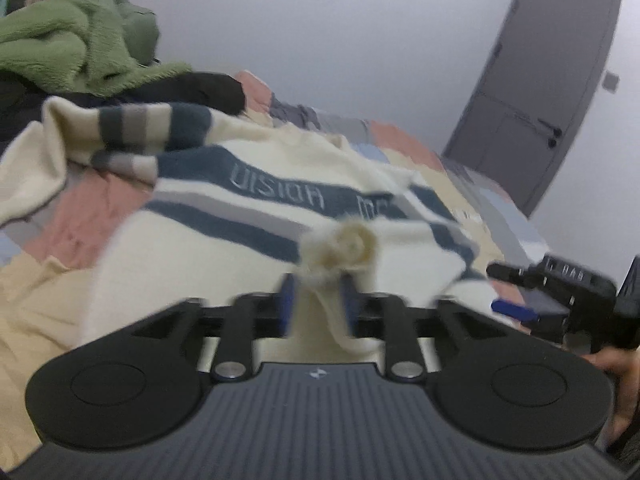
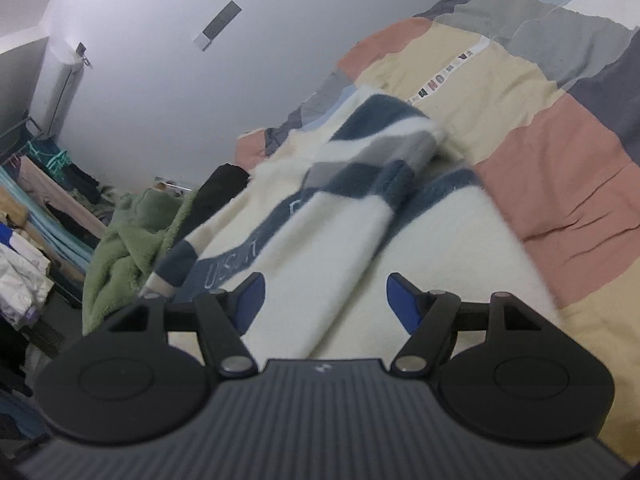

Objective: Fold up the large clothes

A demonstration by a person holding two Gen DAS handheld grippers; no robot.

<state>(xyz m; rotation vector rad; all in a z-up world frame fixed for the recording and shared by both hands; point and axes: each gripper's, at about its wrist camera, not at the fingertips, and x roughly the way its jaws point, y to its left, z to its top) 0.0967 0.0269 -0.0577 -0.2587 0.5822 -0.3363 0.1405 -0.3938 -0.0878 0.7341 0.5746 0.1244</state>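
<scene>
The cream sweater [image 1: 224, 216] with navy and grey stripes lies spread over the patchwork bed cover [image 1: 92, 208], filling the middle of both wrist views. The left gripper [image 1: 318, 300] is clamped on a bunched bit of the sweater's cream edge, the fabric puffing out just beyond its blue pads. The right gripper [image 2: 324, 300] stands apart, holding nothing, with a folded sleeve [image 2: 352, 200] running straight out between its fingers toward the upper middle of the frame. That sleeve's long axis lines up almost with the gripper's own pointing direction, and its near end sits right at the open jaws. So the right side looks the nearer one to take the sleeve. A green fleece [image 1: 76, 40] is heaped at the upper left of the left view, well apart.
</scene>
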